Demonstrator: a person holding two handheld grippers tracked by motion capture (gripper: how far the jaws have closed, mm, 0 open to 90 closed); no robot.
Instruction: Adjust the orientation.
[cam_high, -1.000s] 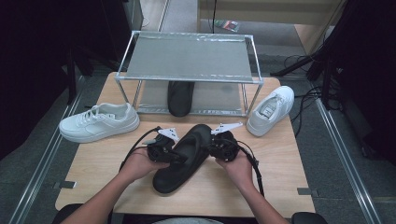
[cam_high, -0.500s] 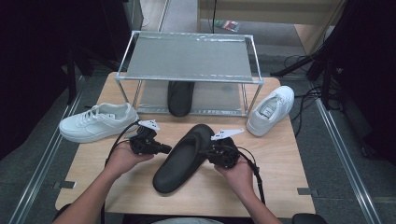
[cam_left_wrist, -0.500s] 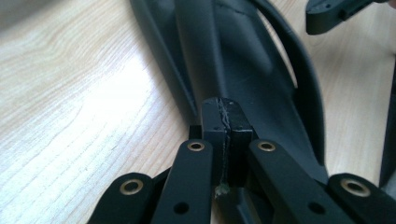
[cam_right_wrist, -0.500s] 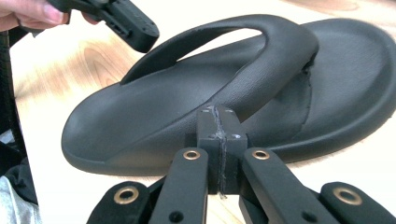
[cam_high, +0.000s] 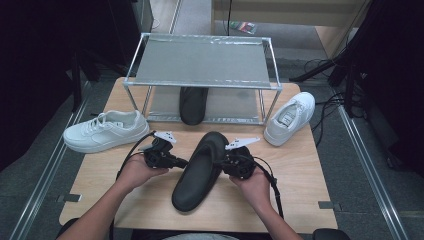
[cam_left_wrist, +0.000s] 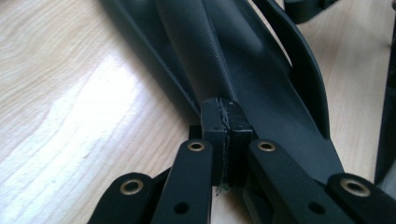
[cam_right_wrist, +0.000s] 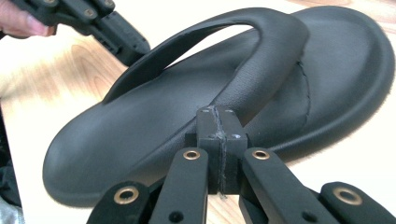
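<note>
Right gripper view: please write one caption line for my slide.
Right gripper, jaws shut, at the strap of a black flip-flop lying on the wooden table.

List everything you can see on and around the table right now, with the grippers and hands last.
Black flip-flop: 1, black, table centre, between the two grippers.
Second black flip-flop: 1, black, on the rack's lower level.
Left white sneaker: 1, white, left side of table, lying beside the rack.
Right white sneaker: 1, white, right side of table by the rack's leg.
Shoe rack: 1, silver metal, far half of table.
Table: 1, light wood.
Left gripper: 1, black, jaws together at the flip-flop's left edge.
Right gripper: 1, black, jaws together at the flip-flop's right strap.
Hands: 2, one on each gripper.
</note>
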